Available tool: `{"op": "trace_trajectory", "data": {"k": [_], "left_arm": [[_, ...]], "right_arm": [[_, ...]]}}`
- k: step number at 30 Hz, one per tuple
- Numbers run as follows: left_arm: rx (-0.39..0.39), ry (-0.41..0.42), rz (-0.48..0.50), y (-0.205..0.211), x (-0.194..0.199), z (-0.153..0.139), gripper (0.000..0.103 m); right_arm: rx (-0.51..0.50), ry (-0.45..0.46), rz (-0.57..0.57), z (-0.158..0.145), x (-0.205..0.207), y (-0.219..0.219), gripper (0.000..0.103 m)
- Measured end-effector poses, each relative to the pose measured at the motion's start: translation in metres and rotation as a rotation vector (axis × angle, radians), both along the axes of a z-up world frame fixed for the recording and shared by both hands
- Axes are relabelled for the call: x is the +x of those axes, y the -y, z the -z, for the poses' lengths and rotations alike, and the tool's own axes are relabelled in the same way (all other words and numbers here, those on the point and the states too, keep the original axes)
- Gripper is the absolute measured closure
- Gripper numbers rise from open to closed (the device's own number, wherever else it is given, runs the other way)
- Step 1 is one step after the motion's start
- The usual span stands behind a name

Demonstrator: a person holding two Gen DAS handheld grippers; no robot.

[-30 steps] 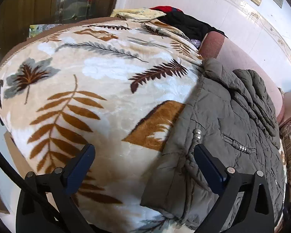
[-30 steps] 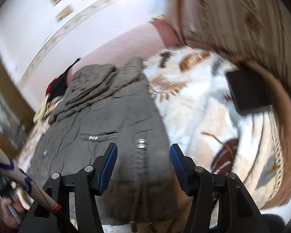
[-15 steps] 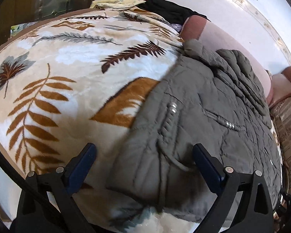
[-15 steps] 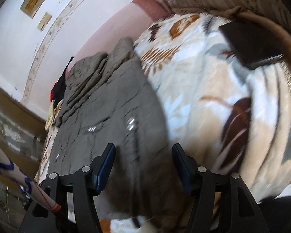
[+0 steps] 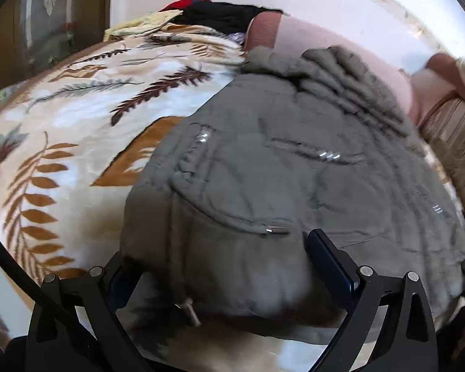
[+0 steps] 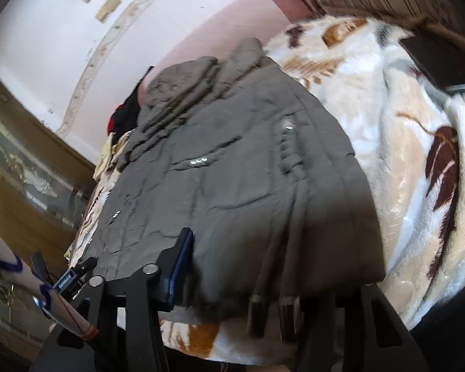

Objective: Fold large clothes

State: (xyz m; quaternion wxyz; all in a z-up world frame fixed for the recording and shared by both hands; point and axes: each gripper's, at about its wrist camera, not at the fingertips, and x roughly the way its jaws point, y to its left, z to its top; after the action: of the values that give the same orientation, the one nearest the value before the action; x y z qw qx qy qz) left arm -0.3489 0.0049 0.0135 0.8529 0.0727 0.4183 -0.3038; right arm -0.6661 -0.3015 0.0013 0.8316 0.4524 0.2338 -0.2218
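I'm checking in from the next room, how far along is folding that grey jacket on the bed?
Barely started. The jacket lies spread on the leaf-print blanket, no fold visible. Both grippers are at its near hem: left gripper jaws wide around it, right gripper jaws closing over it. Every fold remains.

Leaf-print blanket point(image 5: 77, 117), black clothes point(image 5: 223, 15) by pink headboard point(image 5: 319, 37).

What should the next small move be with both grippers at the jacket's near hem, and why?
Probably finish pinching the hem, then lift it toward the collar. The grey jacket lies flat on the leaf-print blanket; its hem sits between the left gripper fingers, and the right gripper is closing around it.
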Motion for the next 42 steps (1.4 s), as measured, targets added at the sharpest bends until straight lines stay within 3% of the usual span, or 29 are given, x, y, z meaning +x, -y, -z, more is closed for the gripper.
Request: {"op": "trace_trajectory", "data": {"k": [3, 6, 15, 21, 26, 28, 31, 33, 35, 39, 42], "left_arm": [[0.038, 0.03, 0.004, 0.006, -0.003, 0.002, 0.009], [0.065, 0.077, 0.023, 0.011, -0.01, 0.002, 0.015], [0.095, 0.135, 0.011, 0.016, -0.017, 0.005, 0.015], [0.089, 0.13, 0.01, 0.016, -0.018, 0.005, 0.015], [0.112, 0.193, 0.044, 0.02, -0.026, -0.001, 0.032], [0.122, 0.222, 0.052, 0.021, -0.03, -0.003, 0.044], [0.126, 0.255, 0.064, 0.022, -0.033, -0.006, 0.058], [0.134, 0.267, 0.072, 0.024, -0.034, -0.005, 0.059], [0.152, 0.283, 0.076, 0.027, -0.036, -0.003, 0.059], [0.189, 0.305, 0.076, 0.031, -0.039, 0.001, 0.052], [0.194, 0.298, 0.066, 0.032, -0.037, 0.002, 0.048]], "right_arm": [[-0.02, -0.053, -0.017, 0.007, 0.008, -0.005, 0.074], [-0.084, -0.1, -0.033, 0.005, 0.017, -0.01, 0.074], [-0.097, -0.105, -0.025, 0.008, 0.017, -0.009, 0.072], [-0.103, -0.094, -0.009, 0.008, 0.015, -0.012, 0.072], [-0.093, -0.084, 0.0, 0.008, 0.014, -0.011, 0.072], [-0.104, -0.089, -0.006, 0.006, 0.014, -0.012, 0.073], [-0.175, -0.118, -0.025, -0.004, 0.017, -0.018, 0.081], [-0.275, -0.162, -0.038, -0.013, 0.023, -0.029, 0.084], [-0.313, -0.179, -0.042, -0.015, 0.027, -0.034, 0.084], [-0.226, -0.164, -0.043, -0.005, 0.025, -0.022, 0.083], [-0.221, -0.185, -0.043, -0.003, 0.027, -0.021, 0.077]]}}
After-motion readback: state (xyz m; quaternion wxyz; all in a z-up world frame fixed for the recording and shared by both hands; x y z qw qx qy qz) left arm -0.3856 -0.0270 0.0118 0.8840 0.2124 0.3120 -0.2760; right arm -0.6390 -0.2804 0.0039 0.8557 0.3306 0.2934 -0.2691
